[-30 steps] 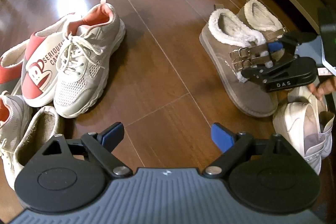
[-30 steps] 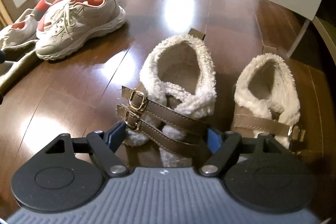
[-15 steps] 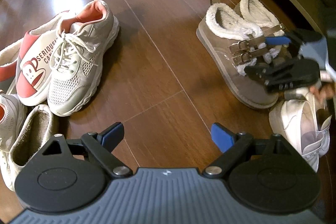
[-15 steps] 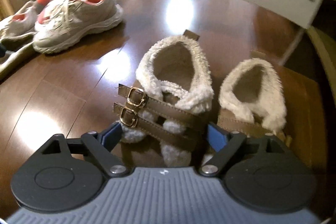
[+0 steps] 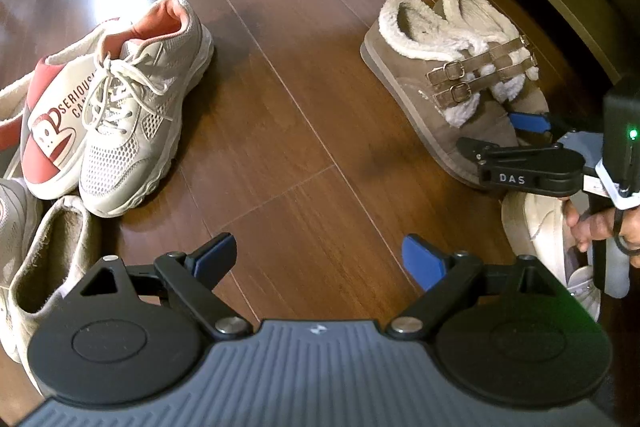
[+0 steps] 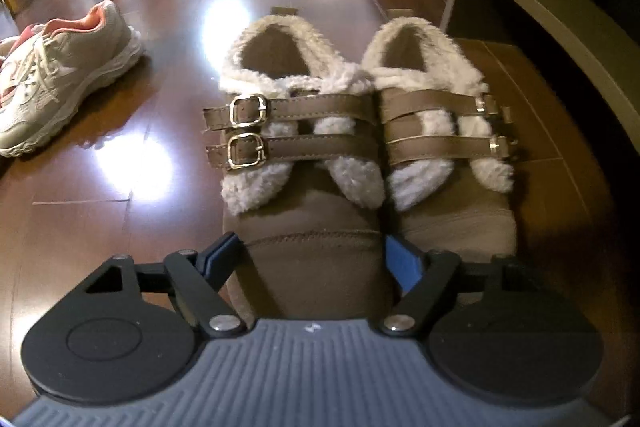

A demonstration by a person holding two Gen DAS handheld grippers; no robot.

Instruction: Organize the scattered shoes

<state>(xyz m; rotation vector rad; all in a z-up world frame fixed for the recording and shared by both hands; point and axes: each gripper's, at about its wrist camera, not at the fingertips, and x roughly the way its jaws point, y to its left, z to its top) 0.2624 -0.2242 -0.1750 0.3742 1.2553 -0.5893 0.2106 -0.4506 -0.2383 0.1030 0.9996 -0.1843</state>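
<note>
The right gripper [image 6: 314, 261], jaws just closing around the tan fleece-lined buckled shoe's [image 6: 304, 187] toe at frame centre, risked slipping off; left gripper [image 5: 318, 259] hovered open.

Left gripper [image 5: 318, 261]: ribbed grey body, two round black discs on either side, black link arms fixed with silver screws, blue pads on the fingers [image 5: 424, 259]. Small white mark at the centre of the grey body. Right gripper [image 6: 314, 261]: same build and colours. Seen from the side, it carries white lettering "DAS" on a black disc, and a green light on a black box behind. Hand [image 5: 600, 227] grips a black handle; a thin black loop crosses the fingers.
</note>
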